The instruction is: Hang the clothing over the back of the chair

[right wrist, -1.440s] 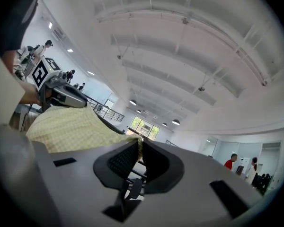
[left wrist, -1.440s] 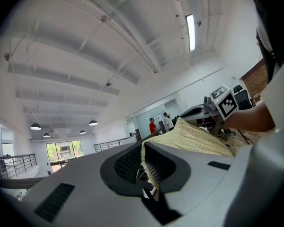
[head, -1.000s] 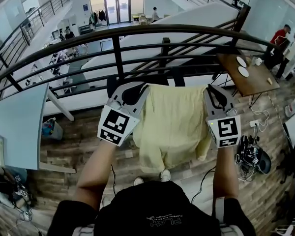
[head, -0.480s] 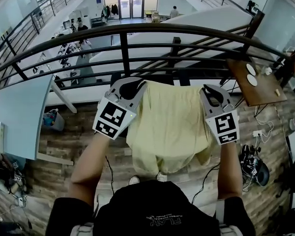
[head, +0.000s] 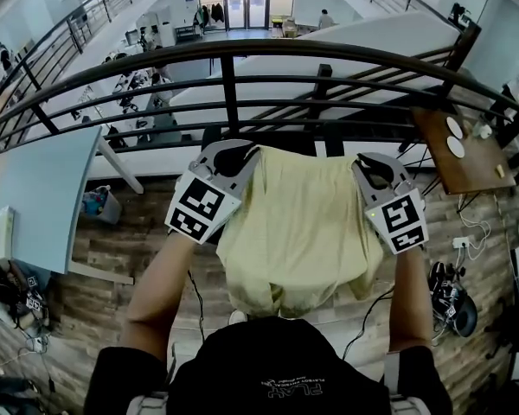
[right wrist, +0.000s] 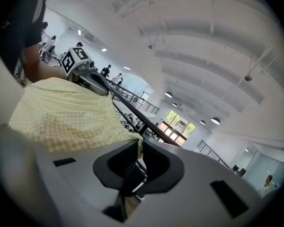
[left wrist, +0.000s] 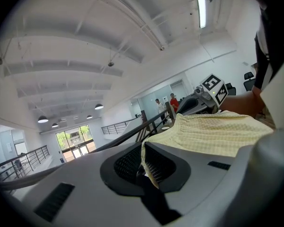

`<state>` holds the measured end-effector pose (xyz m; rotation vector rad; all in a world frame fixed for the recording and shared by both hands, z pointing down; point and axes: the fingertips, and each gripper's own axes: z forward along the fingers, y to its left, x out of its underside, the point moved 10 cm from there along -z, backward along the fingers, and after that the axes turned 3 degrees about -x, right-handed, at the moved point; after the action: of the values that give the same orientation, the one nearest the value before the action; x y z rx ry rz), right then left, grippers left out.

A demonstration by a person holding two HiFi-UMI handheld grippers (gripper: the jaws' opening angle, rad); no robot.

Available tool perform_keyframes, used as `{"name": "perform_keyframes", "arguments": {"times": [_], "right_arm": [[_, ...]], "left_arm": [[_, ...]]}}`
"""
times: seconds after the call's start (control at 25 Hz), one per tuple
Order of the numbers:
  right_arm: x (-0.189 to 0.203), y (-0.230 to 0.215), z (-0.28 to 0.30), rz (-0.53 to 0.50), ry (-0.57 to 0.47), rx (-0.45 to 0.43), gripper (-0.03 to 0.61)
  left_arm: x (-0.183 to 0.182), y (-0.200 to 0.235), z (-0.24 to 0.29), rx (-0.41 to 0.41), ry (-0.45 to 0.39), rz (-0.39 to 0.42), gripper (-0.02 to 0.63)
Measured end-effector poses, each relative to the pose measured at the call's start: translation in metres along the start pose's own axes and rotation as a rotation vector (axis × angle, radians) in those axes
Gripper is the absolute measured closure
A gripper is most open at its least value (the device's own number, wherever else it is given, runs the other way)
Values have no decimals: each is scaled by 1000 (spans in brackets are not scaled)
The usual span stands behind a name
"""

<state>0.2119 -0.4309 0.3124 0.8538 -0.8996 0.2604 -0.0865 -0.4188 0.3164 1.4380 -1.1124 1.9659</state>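
A pale yellow checked garment (head: 298, 223) hangs spread between my two grippers, in front of the person's chest. My left gripper (head: 242, 152) is shut on its top left corner, and the cloth edge is pinched between the pads (left wrist: 143, 162). My right gripper (head: 363, 161) is shut on the top right corner, with cloth in its jaws (right wrist: 135, 157). Each gripper view shows the garment (left wrist: 213, 134) (right wrist: 61, 115) stretching across to the other gripper (left wrist: 203, 98) (right wrist: 85, 67). Dark shapes (head: 211, 137) just beyond the top hem may be the chair; the garment hides most of them.
A black metal railing (head: 259, 50) runs straight ahead, with a lower floor beyond it. A blue-grey table (head: 35, 188) stands at the left and a wooden table (head: 463, 150) at the right. Cables and a bag (head: 450, 292) lie on the wooden floor.
Both grippers have sunk a little and moved toward the railing with the garment still stretched between them. Neither grip has changed.
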Motion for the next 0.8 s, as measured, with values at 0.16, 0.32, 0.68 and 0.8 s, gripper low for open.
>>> {"name": "perform_keyframes", "arguments": {"times": [0.16, 0.32, 0.68, 0.8], "right_arm": [[7, 2, 9, -3, 14, -51, 538], [17, 9, 20, -1, 75, -125, 527], [36, 8, 23, 53, 159, -230, 430], [36, 8, 20, 36, 160, -211, 431]], "left_arm": [[13, 0, 4, 24, 23, -29, 578], [24, 0, 4, 74, 57, -78, 542], [42, 8, -5, 74, 133, -115, 448], [42, 4, -8, 61, 140, -100, 448]]}}
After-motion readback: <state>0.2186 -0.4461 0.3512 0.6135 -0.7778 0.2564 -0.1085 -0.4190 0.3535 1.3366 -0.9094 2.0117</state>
